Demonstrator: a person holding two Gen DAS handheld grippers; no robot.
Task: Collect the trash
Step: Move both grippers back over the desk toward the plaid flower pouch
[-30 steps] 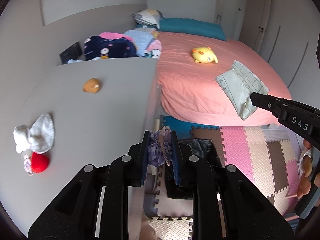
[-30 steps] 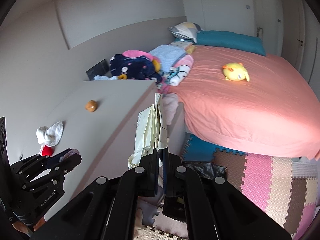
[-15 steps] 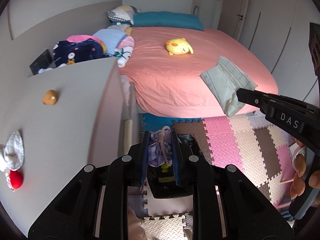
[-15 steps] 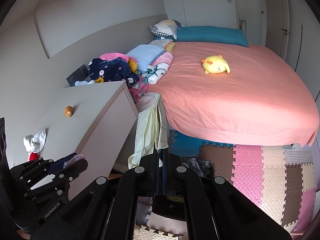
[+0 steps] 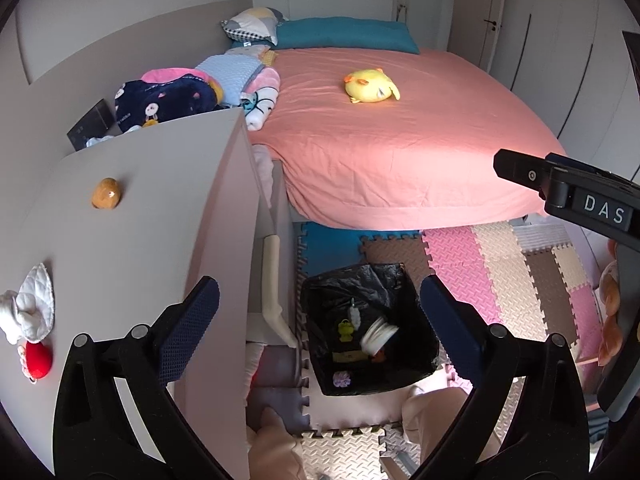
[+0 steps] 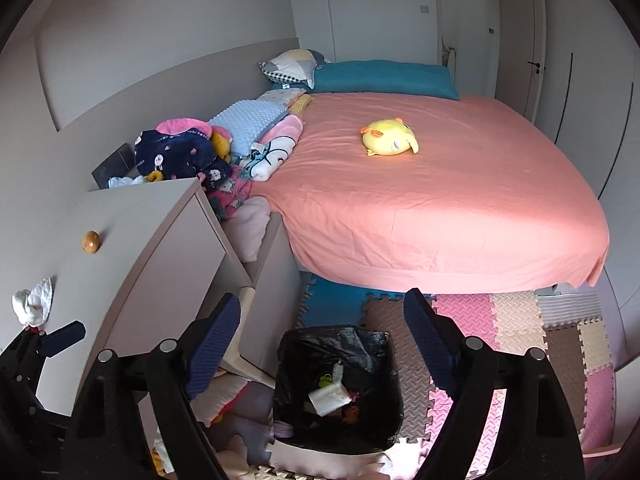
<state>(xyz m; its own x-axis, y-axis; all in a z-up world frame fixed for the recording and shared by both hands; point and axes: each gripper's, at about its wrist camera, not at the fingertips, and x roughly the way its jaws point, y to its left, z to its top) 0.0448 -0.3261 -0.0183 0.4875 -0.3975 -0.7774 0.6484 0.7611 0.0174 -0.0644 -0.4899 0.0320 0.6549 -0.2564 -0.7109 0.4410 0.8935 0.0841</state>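
1. The left gripper [image 5: 316, 300] hangs over the black-lined bin [image 5: 320, 304] on the foam floor mat [image 5: 480, 264], its jaws opening wide with nothing between them.
2. The right gripper [image 6: 322, 320] hangs over the same bin [image 6: 288, 360], its jaws opening too and likewise bare; neither pair of pads touches anything.
3. The task's things, the trash, lie inside the bin: a small purple crumpled wad [image 5: 341, 379] near the front wall, a pale folded packet [image 6: 329, 396] in the middle, a white round piece [image 5: 378, 334] and a small green piece [image 5: 346, 327] beside them.
4. Judged from this, the drop for both grippers is done: the pieces sit at the bottom of the liner, well clear of the fingers.
5. What is left is uncertain. On the grey cabinet top [image 5: 132, 240] to the left lie a small brown round thing [image 5: 106, 199], a white quilted cloth bundle [image 5: 30, 310] and a red ball [image 5: 38, 360] touching it; whether these count as trash cannot be told.
6. The pink bed [image 5: 400, 140] at the far side carries a yellow plush toy [image 5: 372, 86] and folded bedding at its left edge, none of which looks like litter.
7. If more trash is to be gathered, the cabinet top seems the likeliest place, being near the left gripper.
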